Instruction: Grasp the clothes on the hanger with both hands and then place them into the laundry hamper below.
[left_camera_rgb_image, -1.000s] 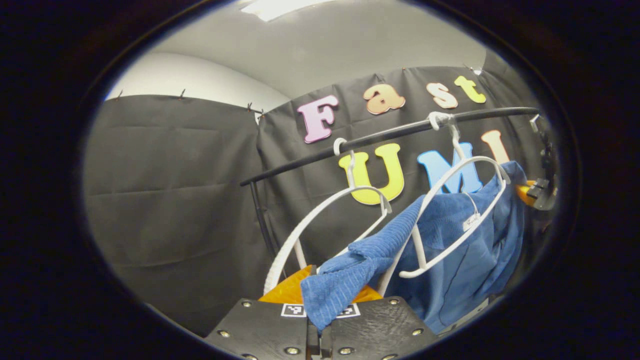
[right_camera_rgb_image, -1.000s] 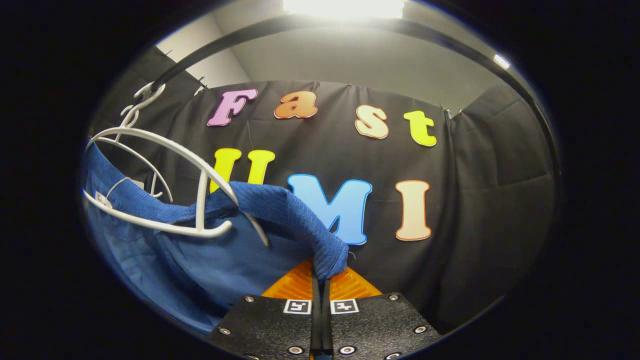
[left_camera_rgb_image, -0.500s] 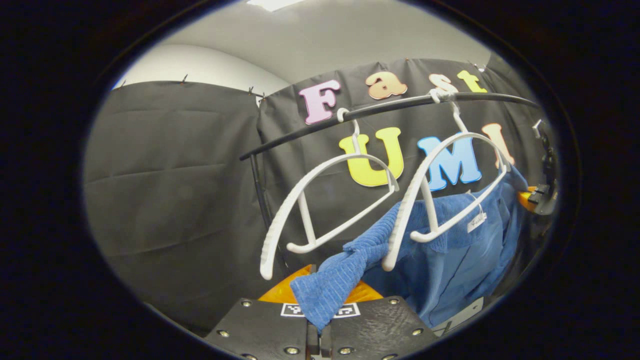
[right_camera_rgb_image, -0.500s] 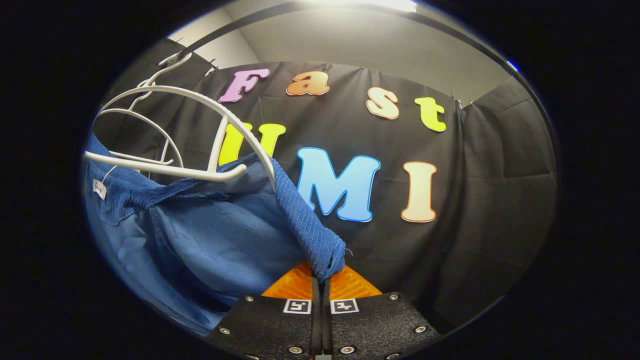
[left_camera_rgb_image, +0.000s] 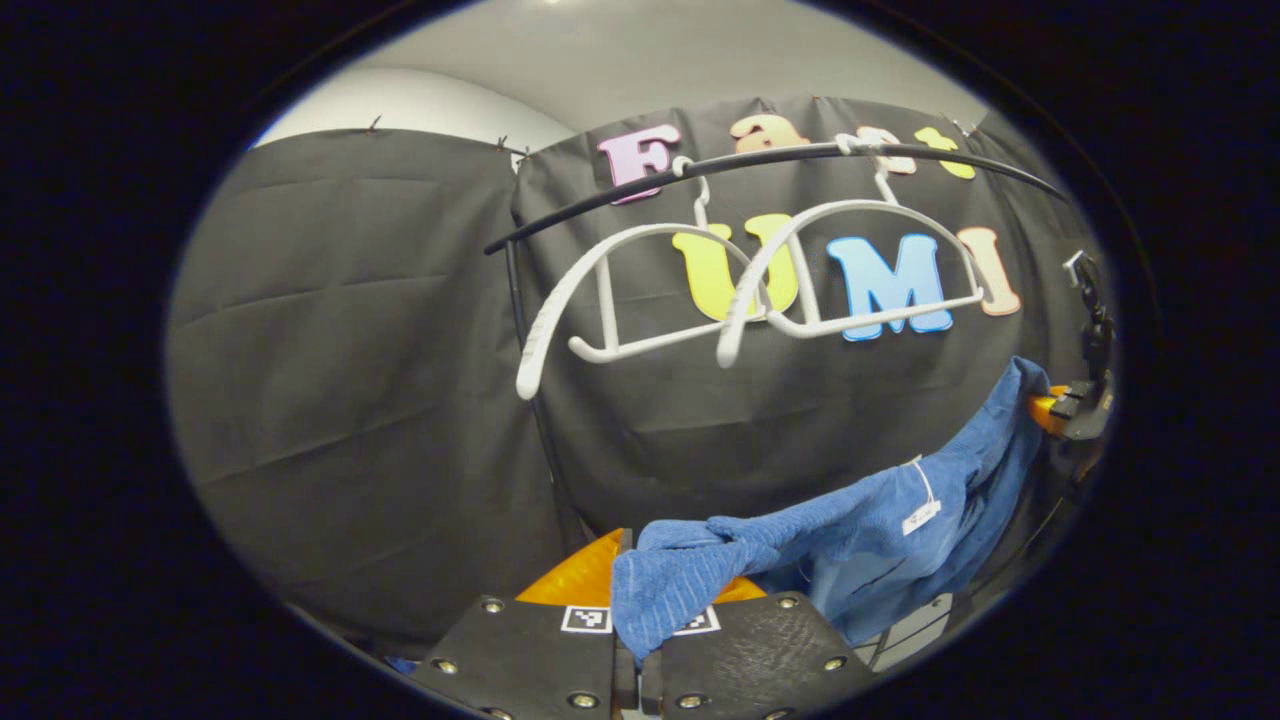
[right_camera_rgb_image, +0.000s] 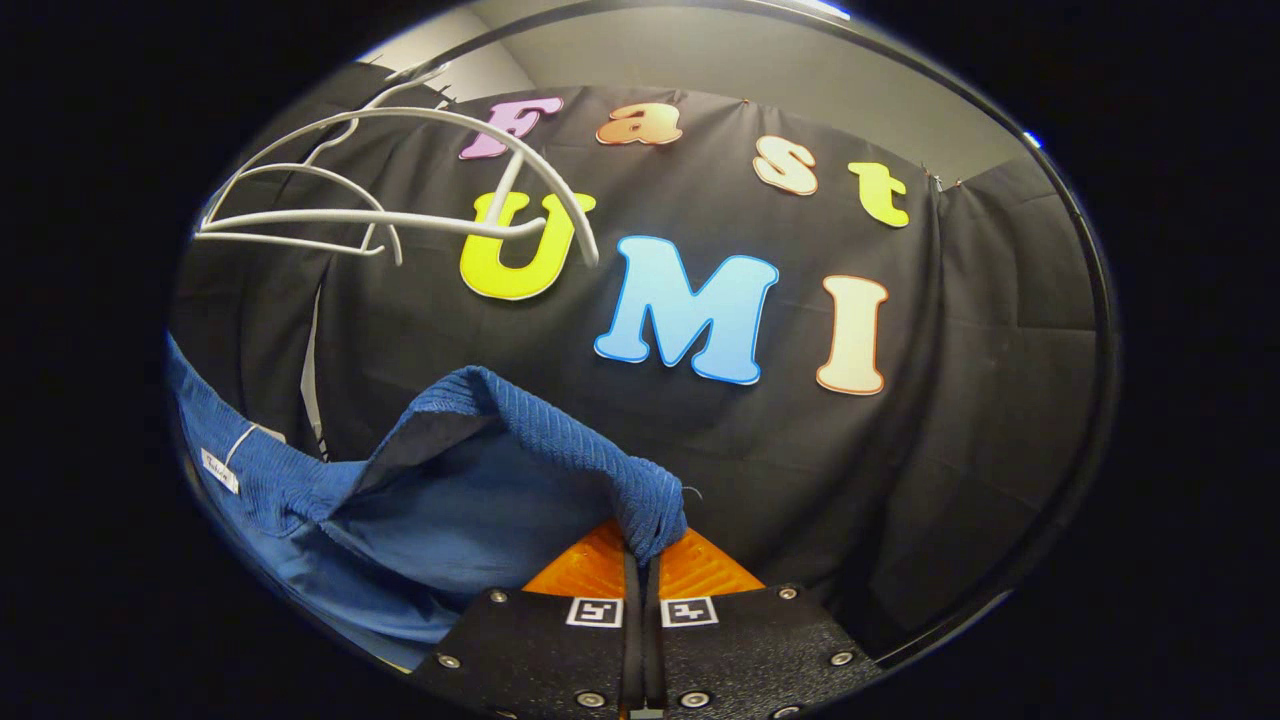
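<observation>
Both tongs — left (left_camera_rgb_image: 640, 590), right (right_camera_rgb_image: 643, 560) — pinch blue garment (left_camera_rgb_image: 880, 530).

Both views look up from below the two white plastic hangers (left_camera_rgb_image: 760, 290) (right_camera_rgb_image: 400, 200) (near), sharing them and the blue ribbed garment (left_camera_rgb_image: 860, 530) (right_camera_rgb_image: 480, 500).

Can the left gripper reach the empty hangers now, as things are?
Probably not: the left gripper is shut on the blue garment, and the hangers hang above it on the rail.
</observation>
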